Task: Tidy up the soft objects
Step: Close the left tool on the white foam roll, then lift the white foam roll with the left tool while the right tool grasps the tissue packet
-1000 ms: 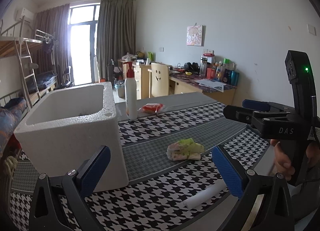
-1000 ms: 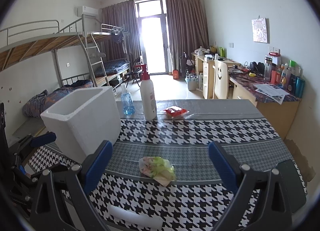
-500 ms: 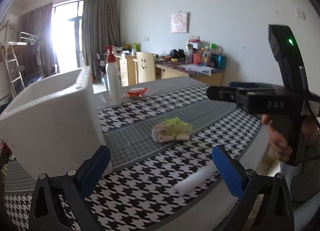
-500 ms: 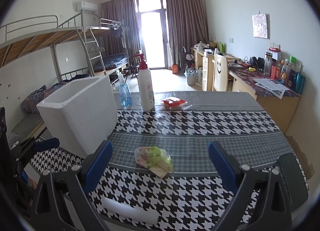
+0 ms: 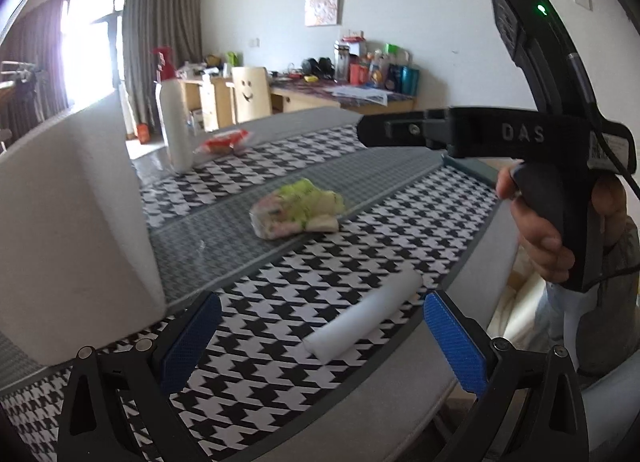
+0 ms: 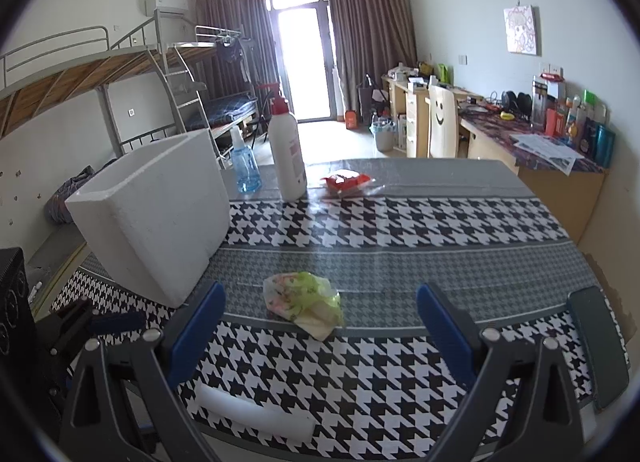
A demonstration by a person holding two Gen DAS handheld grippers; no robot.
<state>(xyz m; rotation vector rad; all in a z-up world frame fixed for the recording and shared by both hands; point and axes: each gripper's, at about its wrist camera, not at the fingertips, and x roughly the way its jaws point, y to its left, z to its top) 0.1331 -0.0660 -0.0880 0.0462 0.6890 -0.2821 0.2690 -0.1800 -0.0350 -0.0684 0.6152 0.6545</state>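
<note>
Both hand-held grippers, left and right, gape wide and empty. A crumpled, soft green-pink pouch lies on the houndstooth desk beside a blocky white foam box.

Standing at the far edge of the surface: a white pump bottle, a blue spray bottle just beside it. Lying near them, a red packet. Resting flat at the near right corner, a dark phone. Filling the back of the room: bunk bed, curtains, smiley-face chair, cluttered desk.
</note>
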